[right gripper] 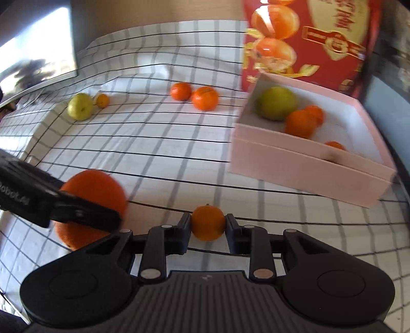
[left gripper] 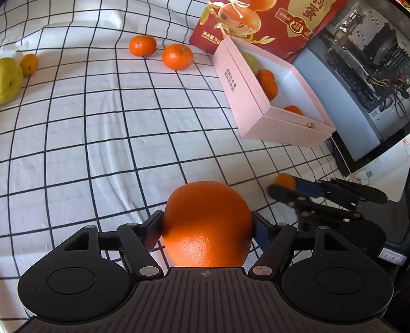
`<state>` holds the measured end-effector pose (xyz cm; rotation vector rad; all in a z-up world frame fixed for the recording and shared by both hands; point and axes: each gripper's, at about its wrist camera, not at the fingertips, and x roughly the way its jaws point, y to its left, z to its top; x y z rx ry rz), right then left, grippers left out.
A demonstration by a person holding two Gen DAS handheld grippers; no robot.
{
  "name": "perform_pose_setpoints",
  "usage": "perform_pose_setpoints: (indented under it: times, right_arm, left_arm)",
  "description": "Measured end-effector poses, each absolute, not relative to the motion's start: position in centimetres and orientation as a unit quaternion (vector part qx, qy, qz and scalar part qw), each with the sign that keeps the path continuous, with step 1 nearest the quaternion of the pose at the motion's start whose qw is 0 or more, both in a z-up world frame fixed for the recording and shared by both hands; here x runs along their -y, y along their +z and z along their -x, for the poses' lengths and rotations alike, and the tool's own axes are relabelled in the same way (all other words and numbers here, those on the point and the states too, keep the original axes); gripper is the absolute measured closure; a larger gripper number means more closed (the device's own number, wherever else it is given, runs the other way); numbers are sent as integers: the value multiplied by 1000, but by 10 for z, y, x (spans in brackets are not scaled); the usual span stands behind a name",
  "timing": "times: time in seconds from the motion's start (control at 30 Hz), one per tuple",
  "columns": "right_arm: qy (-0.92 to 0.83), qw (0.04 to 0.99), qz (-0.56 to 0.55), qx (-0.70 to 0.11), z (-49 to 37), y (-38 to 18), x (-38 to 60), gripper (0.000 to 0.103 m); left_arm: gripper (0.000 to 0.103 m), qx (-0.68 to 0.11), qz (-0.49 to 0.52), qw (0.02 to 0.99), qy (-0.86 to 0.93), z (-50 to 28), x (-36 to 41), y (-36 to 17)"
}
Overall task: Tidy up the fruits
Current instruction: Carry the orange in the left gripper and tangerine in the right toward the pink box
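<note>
Checked cloth (left gripper: 102,128) under loose fruit, pink box (left gripper: 246,102), red bag (left gripper: 269,23).

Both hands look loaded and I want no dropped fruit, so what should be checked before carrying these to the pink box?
1. Left gripper fingers on both sides of the big orange: ok.
2. Right gripper shut on the small mandarin: ok.
3. Free floor space in the pink box: ok.
4. Cloth between the grippers and the box free of fruit: ok.
5. Big orange lifted off the cloth: cannot tell.
6. Grip firm enough for carrying: cannot tell.
</note>
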<state>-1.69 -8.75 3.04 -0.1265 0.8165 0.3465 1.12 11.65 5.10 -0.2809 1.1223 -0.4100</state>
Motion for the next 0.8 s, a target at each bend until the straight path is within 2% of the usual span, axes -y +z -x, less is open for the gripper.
perform_pose_setpoints:
  times: [0.4, 0.8]
  right_arm:
    - [119, 903, 50, -409, 20, 24, 125, 75]
    - [116, 905, 45, -407, 24, 23, 127, 75]
  left_arm:
    - [26, -547, 138, 806, -178, -16, -110, 48]
    - [26, -528, 146, 820, -164, -8, -112, 48]
